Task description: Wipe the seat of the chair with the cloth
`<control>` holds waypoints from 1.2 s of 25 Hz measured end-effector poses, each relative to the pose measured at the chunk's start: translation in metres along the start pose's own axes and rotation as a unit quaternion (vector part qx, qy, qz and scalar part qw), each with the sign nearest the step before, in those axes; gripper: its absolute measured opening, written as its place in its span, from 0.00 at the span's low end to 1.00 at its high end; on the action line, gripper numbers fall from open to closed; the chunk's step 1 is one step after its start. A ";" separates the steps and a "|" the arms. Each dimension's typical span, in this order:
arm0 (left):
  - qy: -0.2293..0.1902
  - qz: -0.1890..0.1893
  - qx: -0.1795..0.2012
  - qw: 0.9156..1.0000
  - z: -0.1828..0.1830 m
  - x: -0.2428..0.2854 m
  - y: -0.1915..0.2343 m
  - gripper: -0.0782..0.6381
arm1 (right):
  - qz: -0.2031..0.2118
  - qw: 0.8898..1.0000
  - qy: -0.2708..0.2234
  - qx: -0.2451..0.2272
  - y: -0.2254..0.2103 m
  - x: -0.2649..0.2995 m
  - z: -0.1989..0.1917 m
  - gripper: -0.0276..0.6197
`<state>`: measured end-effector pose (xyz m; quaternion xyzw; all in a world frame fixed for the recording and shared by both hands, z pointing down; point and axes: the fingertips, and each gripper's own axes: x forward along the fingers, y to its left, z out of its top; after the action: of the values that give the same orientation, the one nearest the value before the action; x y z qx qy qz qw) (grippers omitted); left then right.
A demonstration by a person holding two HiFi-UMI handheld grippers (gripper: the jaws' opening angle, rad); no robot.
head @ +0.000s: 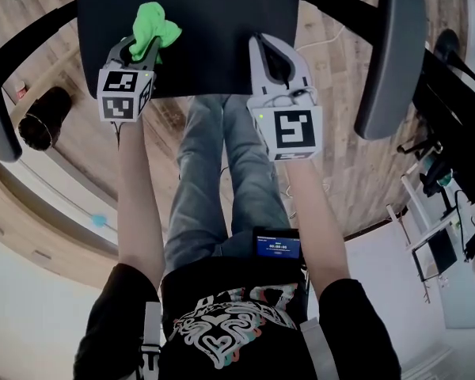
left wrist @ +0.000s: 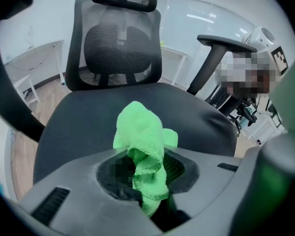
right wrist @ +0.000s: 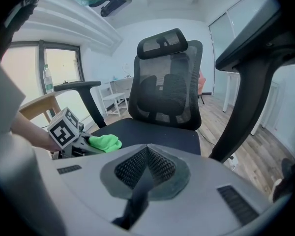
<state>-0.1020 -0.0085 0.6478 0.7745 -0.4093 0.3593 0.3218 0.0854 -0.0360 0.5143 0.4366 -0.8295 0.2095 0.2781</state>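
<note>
I had the left hand-held gripper (head: 145, 48) pinching a bright green bunched microfibre cloth (head: 155, 24). In its own view the jaws were clamped on the lower folds of the cloth (left wrist: 142, 144), and the rest of the wad stood up ahead of them. The black padded seat of the office chair (head: 210, 18) lay straight beyond that hand-held gripper, and the cloth sat over the seat's front part. I could not tell whether the fabric actually pressed on the upholstery. Past the cloth rose the chair's black mesh backrest (left wrist: 119, 48).

The right hand-held gripper (head: 264, 46) was just beside the left one, at the seat's front edge. Its jaws were pressed together with nothing between them, the two mesh-textured pads meeting in a ridge (right wrist: 146, 156). From the right gripper view, the left hand-held gripper (right wrist: 81, 144) was off to the left, with the green cloth (right wrist: 105, 142) poking out of it low over the seat (right wrist: 152, 132). A dark grey curved armrest (head: 392, 54) stood to the right of the right hand-held gripper.
</note>
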 end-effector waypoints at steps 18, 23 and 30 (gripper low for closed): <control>0.010 -0.110 0.091 0.990 0.025 0.039 -0.088 0.23 | -0.042 0.999 -0.006 0.021 -0.022 -0.006 -0.015 0.04; 0.007 -0.159 0.126 0.979 0.035 0.049 -0.128 0.23 | -0.050 0.998 -0.013 0.023 -0.028 -0.008 -0.013 0.04; -0.002 -0.246 0.165 0.955 0.038 0.050 -0.186 0.23 | -0.055 0.998 -0.034 0.023 -0.027 -0.008 0.004 0.04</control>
<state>0.0902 0.0262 0.6308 0.8941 -0.1413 0.3301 0.2676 0.1109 -0.0482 0.5090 0.4947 -0.8083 0.1980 0.2503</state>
